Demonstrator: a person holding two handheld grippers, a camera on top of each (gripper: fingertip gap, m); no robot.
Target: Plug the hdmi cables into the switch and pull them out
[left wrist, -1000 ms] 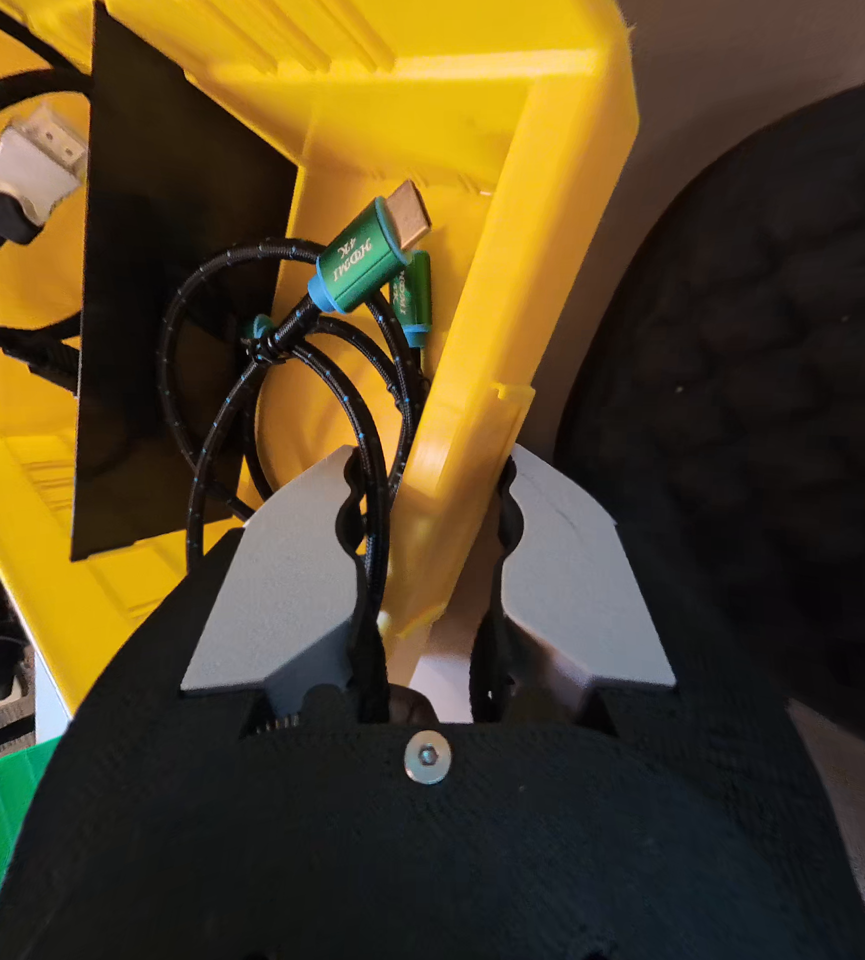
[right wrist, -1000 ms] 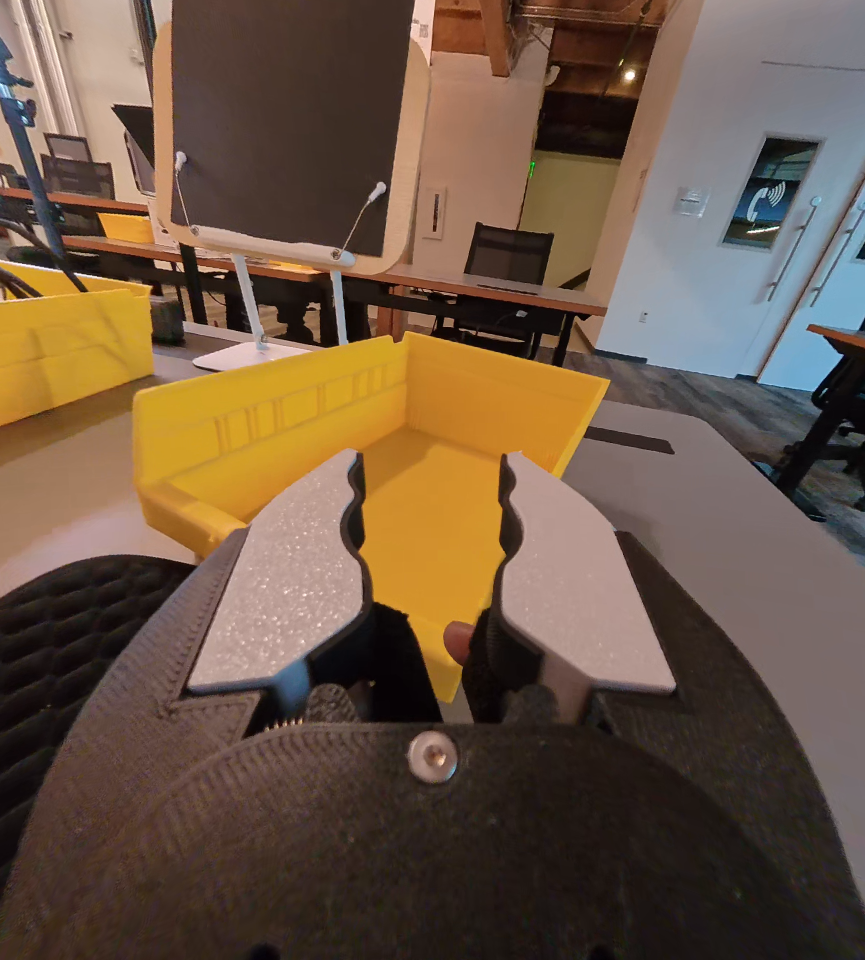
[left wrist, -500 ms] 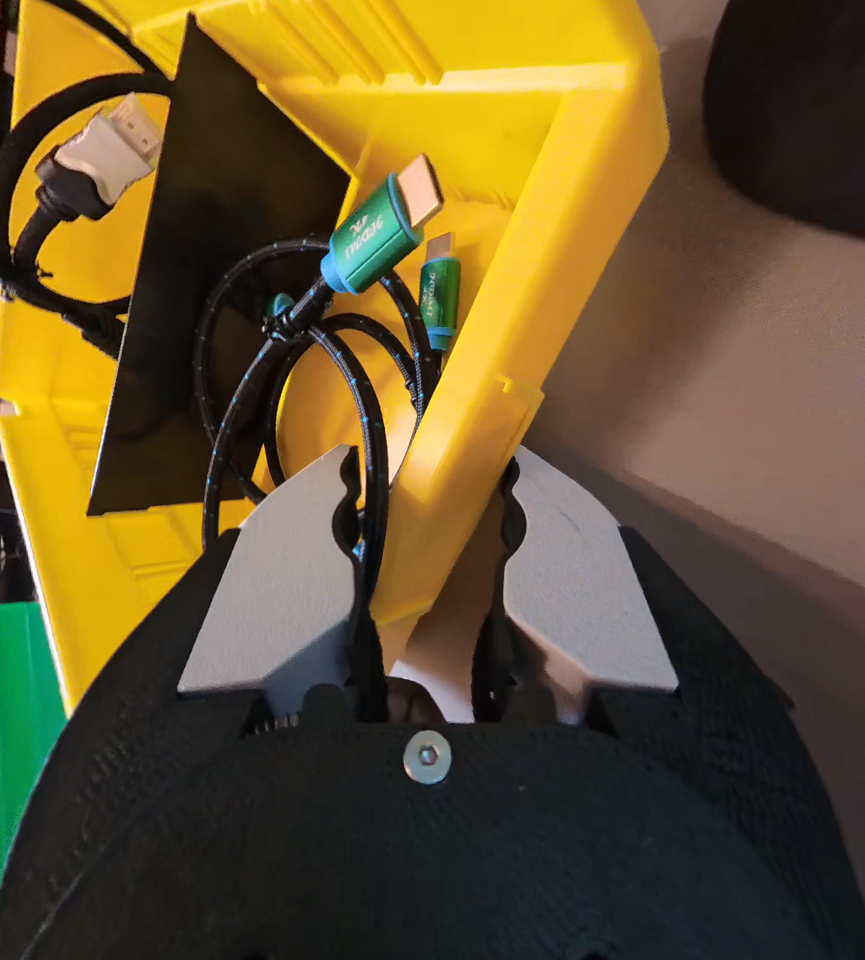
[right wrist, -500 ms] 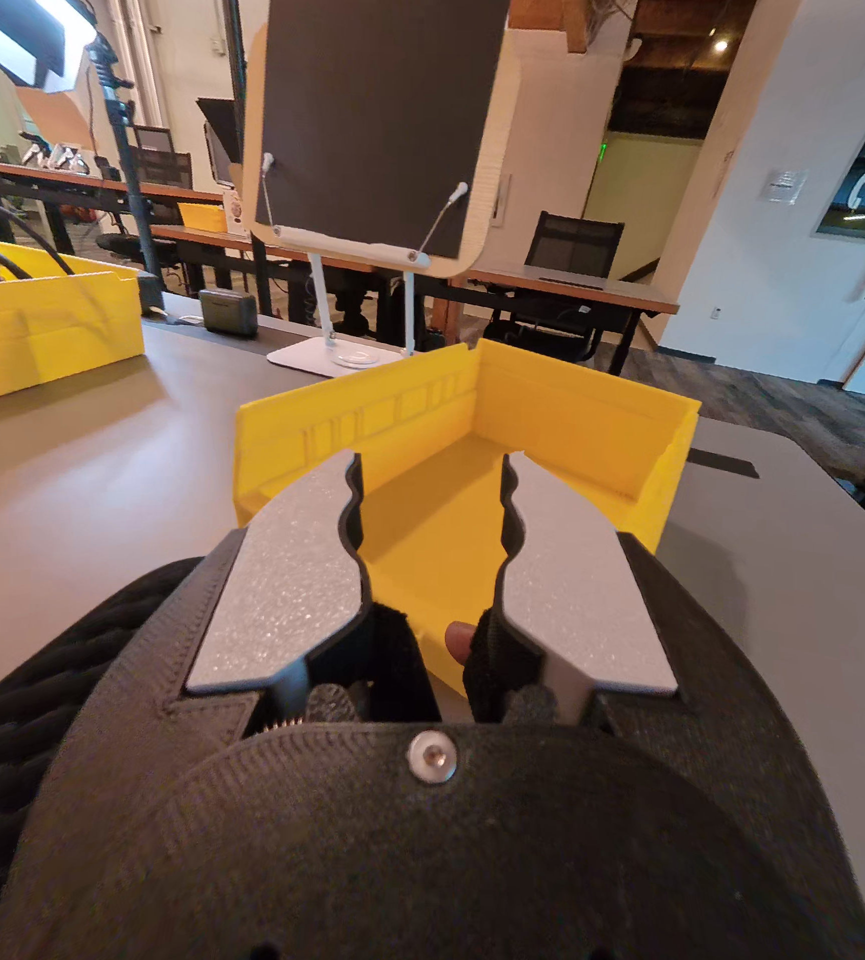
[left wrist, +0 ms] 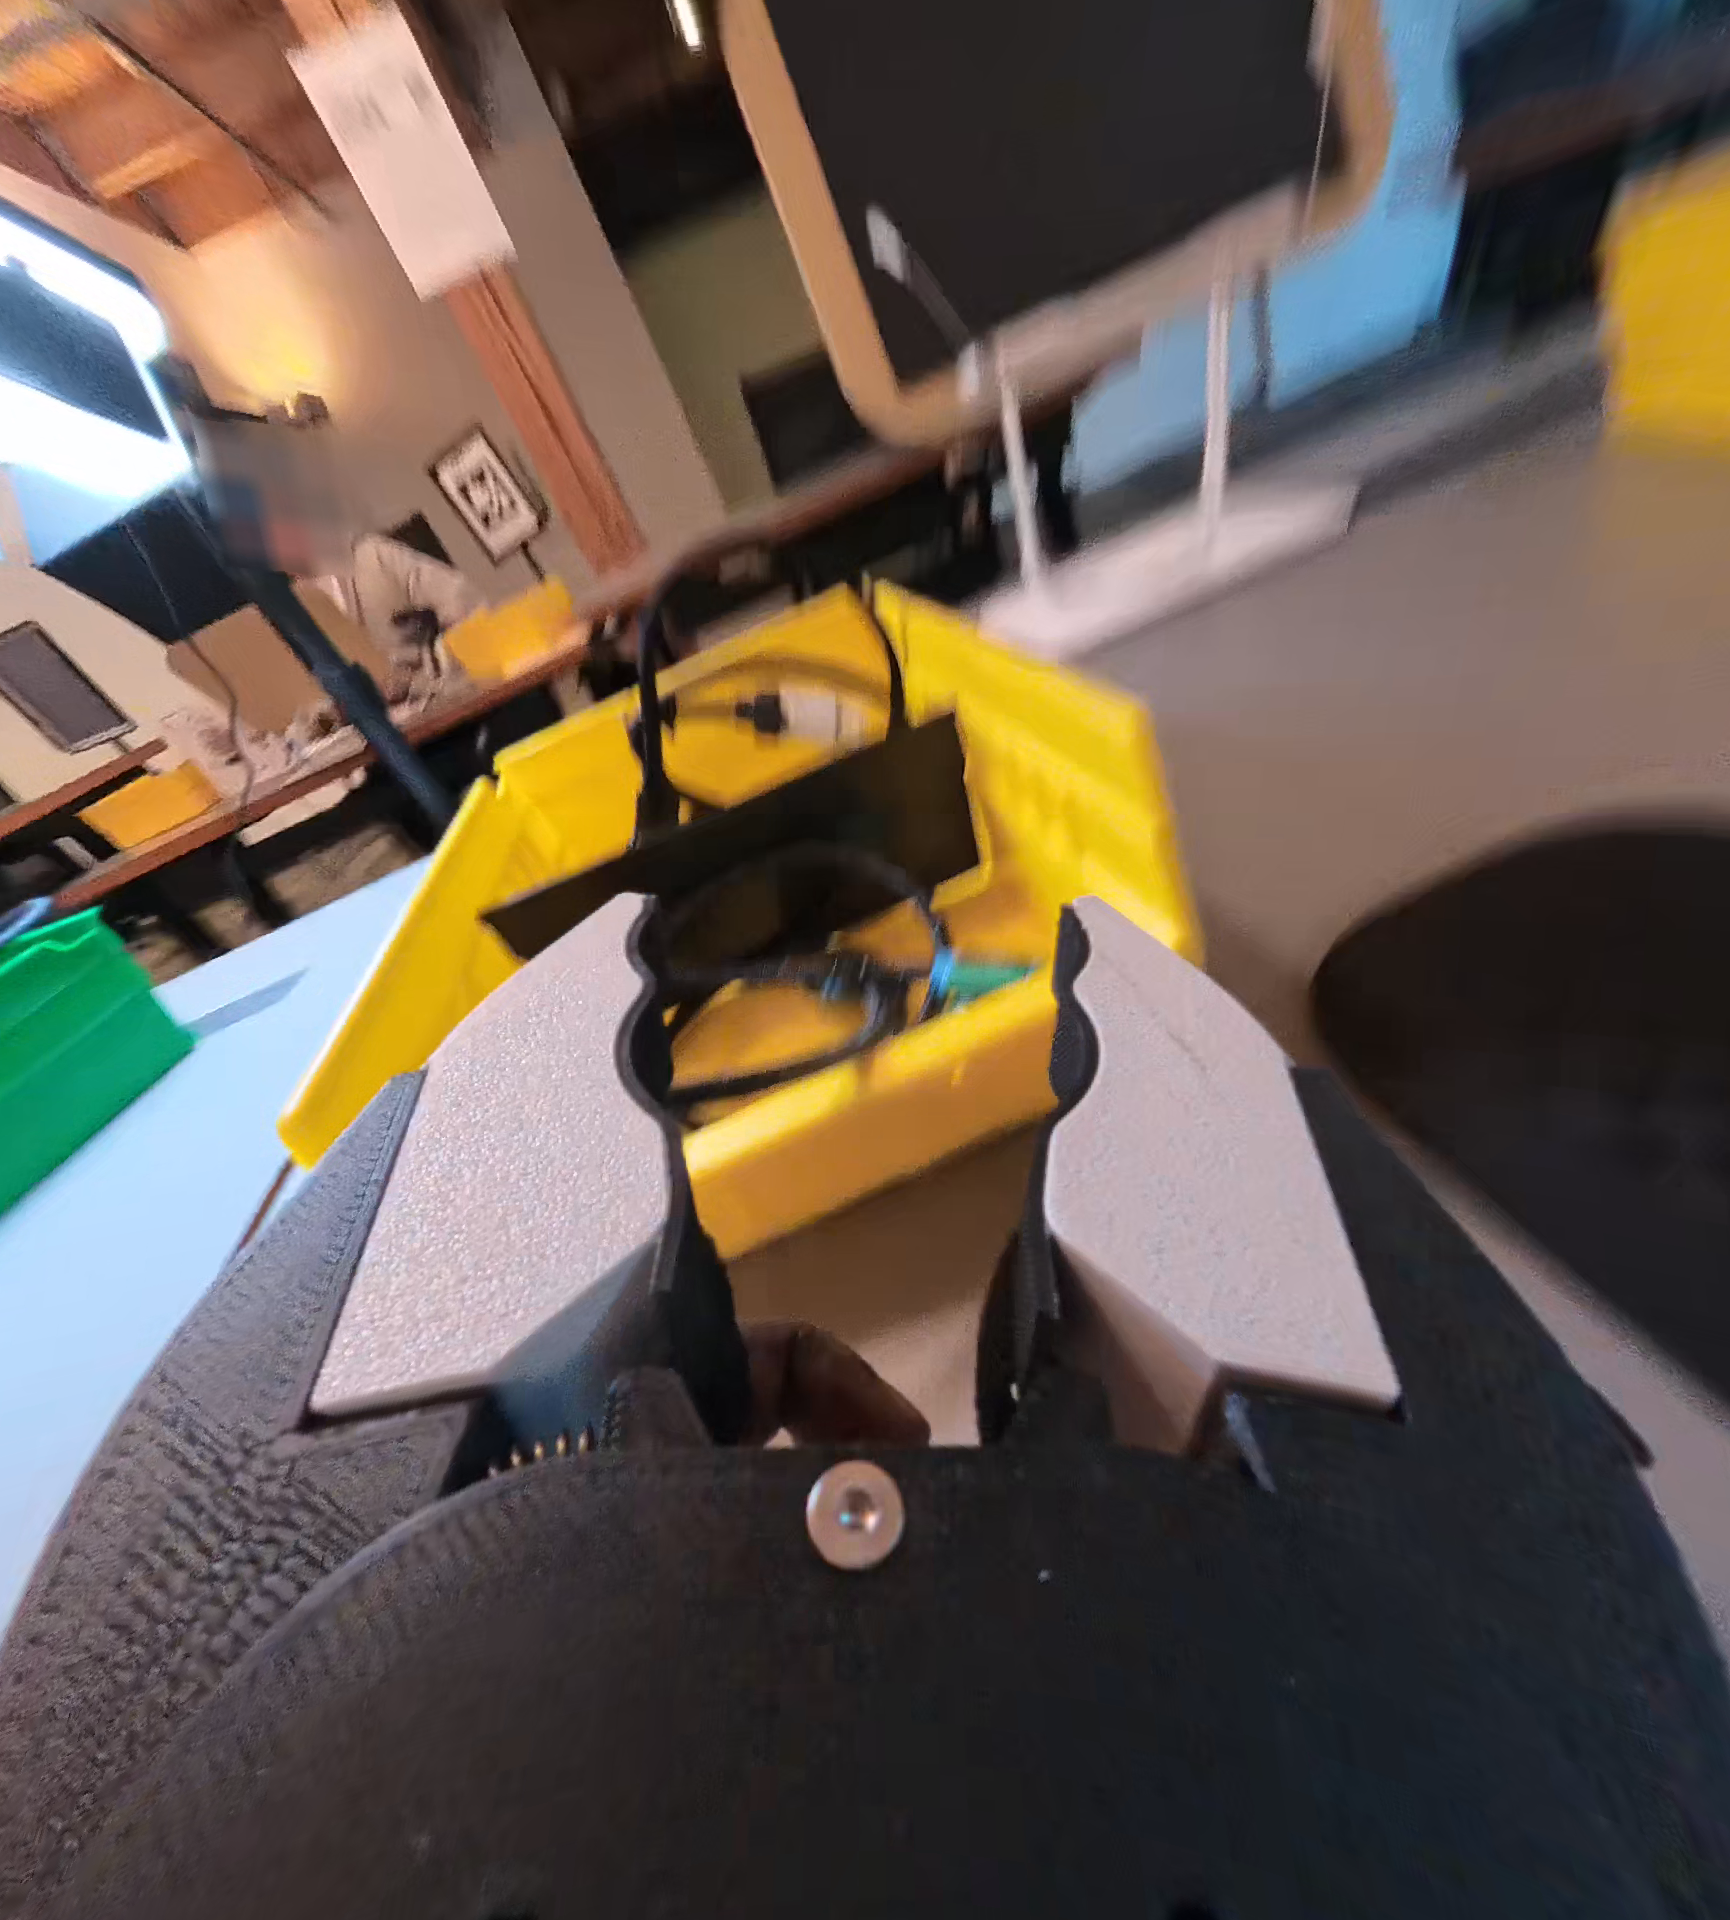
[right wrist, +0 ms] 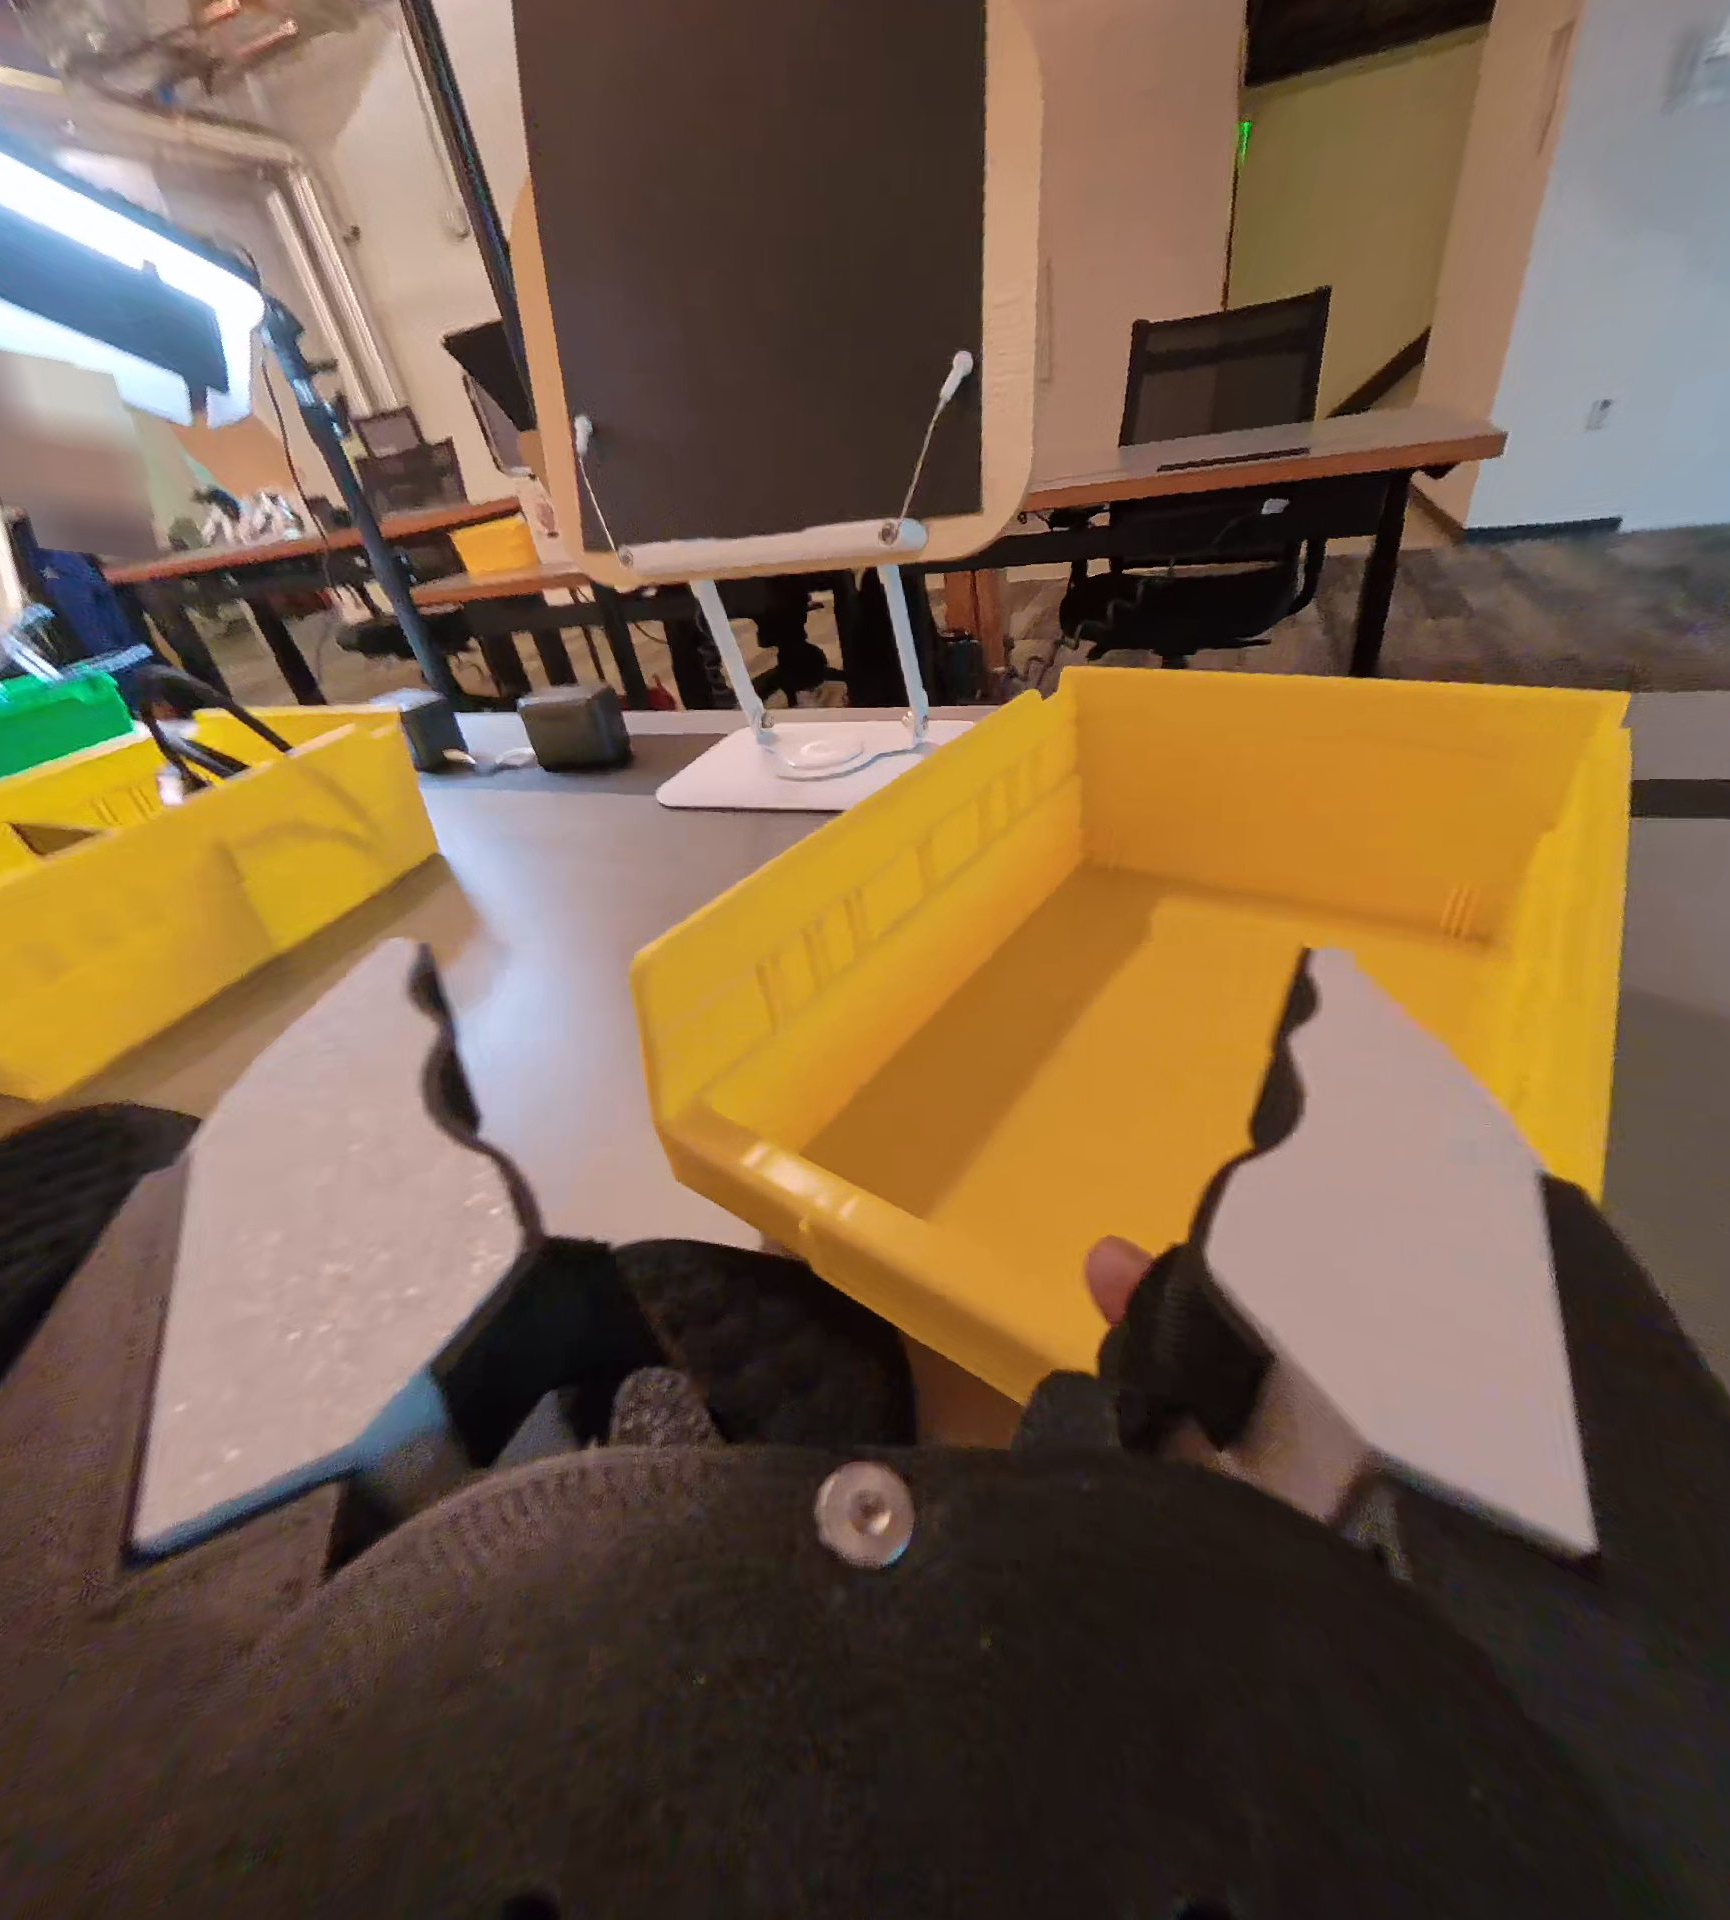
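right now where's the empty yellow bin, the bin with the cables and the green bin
empty yellow bin point(right wrist: 840, 997), right wrist view, left side wall
yellow bin with cables point(left wrist: 871, 1132), left wrist view, near front wall
green bin point(left wrist: 19, 1049), left wrist view, front face

Left gripper point(left wrist: 859, 940): finely speckled matt grey fingers, rough black textured body, one shiny metal screw point(left wrist: 854, 1528). The yellow bin point(left wrist: 1079, 769) looks like smooth, slightly glossy plastic; the cables point(left wrist: 819, 987) inside are blurred. From the right gripper point(right wrist: 861, 997), a second yellow bin point(right wrist: 1204, 904), ribbed plastic, on a matt grey table point(right wrist: 570, 873).
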